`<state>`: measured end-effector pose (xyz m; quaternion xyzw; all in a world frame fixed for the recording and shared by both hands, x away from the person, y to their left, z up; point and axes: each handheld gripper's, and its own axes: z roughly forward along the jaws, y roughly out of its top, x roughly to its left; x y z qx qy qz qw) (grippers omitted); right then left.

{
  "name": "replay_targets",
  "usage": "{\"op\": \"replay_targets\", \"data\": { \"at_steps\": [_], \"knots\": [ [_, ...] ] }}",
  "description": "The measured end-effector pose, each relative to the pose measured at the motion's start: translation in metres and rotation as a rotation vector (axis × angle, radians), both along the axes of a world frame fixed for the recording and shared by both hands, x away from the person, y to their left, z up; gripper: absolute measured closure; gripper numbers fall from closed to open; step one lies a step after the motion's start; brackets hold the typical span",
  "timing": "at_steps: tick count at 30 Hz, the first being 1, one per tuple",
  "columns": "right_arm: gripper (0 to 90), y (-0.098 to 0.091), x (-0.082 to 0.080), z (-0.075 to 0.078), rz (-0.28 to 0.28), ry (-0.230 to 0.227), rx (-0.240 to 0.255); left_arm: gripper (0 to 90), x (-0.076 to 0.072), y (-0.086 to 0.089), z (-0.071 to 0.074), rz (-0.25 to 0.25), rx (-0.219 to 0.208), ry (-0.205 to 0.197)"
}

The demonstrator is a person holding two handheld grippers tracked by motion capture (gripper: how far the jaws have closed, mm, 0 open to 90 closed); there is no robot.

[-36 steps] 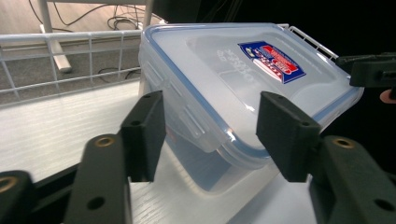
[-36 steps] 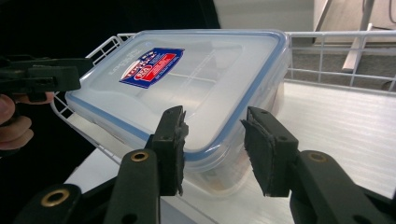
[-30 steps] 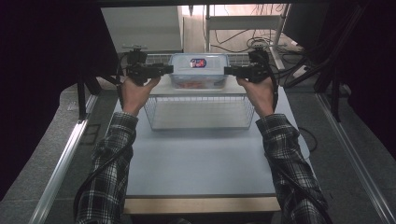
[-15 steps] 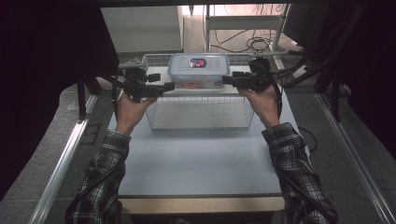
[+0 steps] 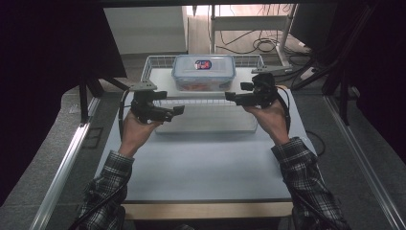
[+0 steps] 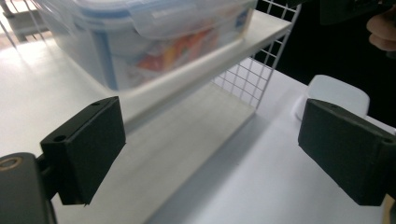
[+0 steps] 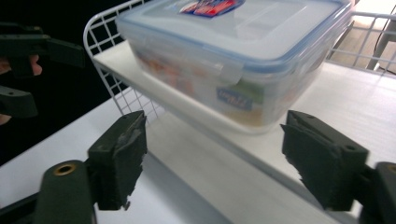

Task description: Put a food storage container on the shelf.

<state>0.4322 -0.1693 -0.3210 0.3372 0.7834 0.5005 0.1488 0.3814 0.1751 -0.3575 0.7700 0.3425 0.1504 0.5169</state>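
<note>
1. Since the earlier pictures, both hands have drawn back toward the person and away from the container [image 5: 203, 72]; the two grippers, then at its ends, now hang in front of the wire rack [image 5: 152, 64].
2. The container is a clear plastic box with a blue-edged snap lid and a red-and-blue label on top. It rests on the white shelf [image 5: 165, 82] of the wire rack, at the far middle of the table [image 5: 206, 158].
3. In the high view the container's long axis runs left to right across the table, its lid facing up. One long side faces the person.
4. Colourful contents show through its wall in both gripper views; what they are cannot be told.
5. The left gripper [image 5: 178, 110] is held in the left hand [image 5: 136, 127], pointing right toward the table's middle. In the left gripper view its jaws stand wide apart with nothing between them.
6. The right gripper [image 5: 229, 96] is held in the right hand [image 5: 268, 115], pointing left. In the right gripper view its jaws are also spread wide and empty.
7. Both grippers are apart from the container and the rack.
8. A small white rounded object [image 6: 337, 93] lies on the table beside the rack in the left gripper view.
</note>
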Motion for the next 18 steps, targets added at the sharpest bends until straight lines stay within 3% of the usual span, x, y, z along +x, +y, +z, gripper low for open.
{"op": "replay_targets", "data": {
  "at_steps": [4, 6, 11, 18],
  "knots": [
    [15.3, 0.001, -0.010, -0.007, 0.015, -0.016, -0.028, 4.2, -0.011, -0.006, -0.008, -0.015, 0.061, -0.002],
    [13.4, 0.001, -0.014, -0.010, 0.022, -0.021, -0.044, 2.9, -0.015, -0.007, -0.011, -0.017, 0.070, -0.006],
    [9.6, 0.002, -0.026, -0.020, 0.039, -0.027, -0.055, 1.5, -0.027, -0.008, -0.020, -0.026, 0.043, -0.021],
    [5.8, 0.000, -0.038, -0.032, 0.047, -0.036, -0.092, 0.6, -0.041, -0.008, -0.033, -0.016, 0.057, -0.025]
  ]
}}
